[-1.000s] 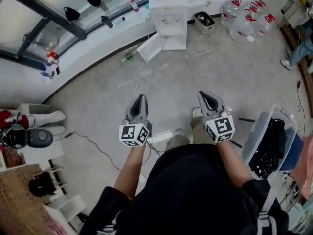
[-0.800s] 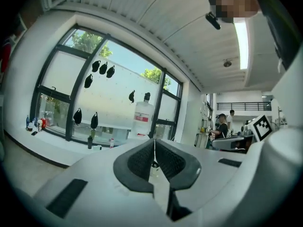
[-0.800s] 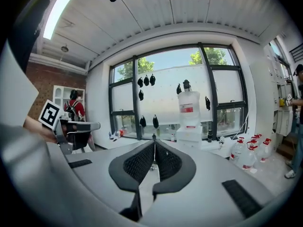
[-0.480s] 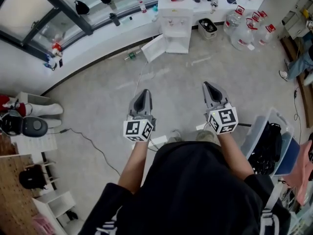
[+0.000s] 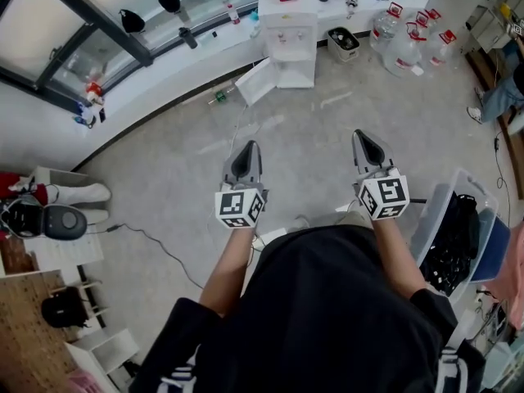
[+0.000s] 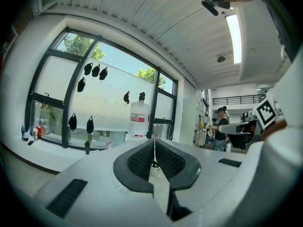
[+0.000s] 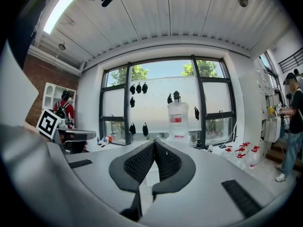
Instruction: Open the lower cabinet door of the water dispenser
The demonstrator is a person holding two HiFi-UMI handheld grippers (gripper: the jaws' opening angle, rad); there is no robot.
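The white water dispenser (image 5: 287,33) stands against the far windowsill with a big bottle (image 7: 178,118) on top. Its lower cabinet door (image 5: 253,82) stands swung out to the left, and the cabinet (image 5: 295,74) behind it is open. Both grippers hang in mid-air well short of it, above the floor in front of the person. My left gripper (image 5: 249,147) is shut with nothing between its pads (image 6: 142,159). My right gripper (image 5: 360,137) is also shut and empty. Both point at the dispenser; the bottle (image 6: 139,119) shows above the left jaws.
Several water jugs (image 5: 407,44) and a small bin (image 5: 342,39) sit right of the dispenser. A clear crate (image 5: 453,234) with dark things stands at my right. A cable (image 5: 155,248) runs over the floor at left. A person (image 5: 496,93) stands far right.
Both grippers have lifted a little and stay shut and empty. The dispenser's door stands open as before.
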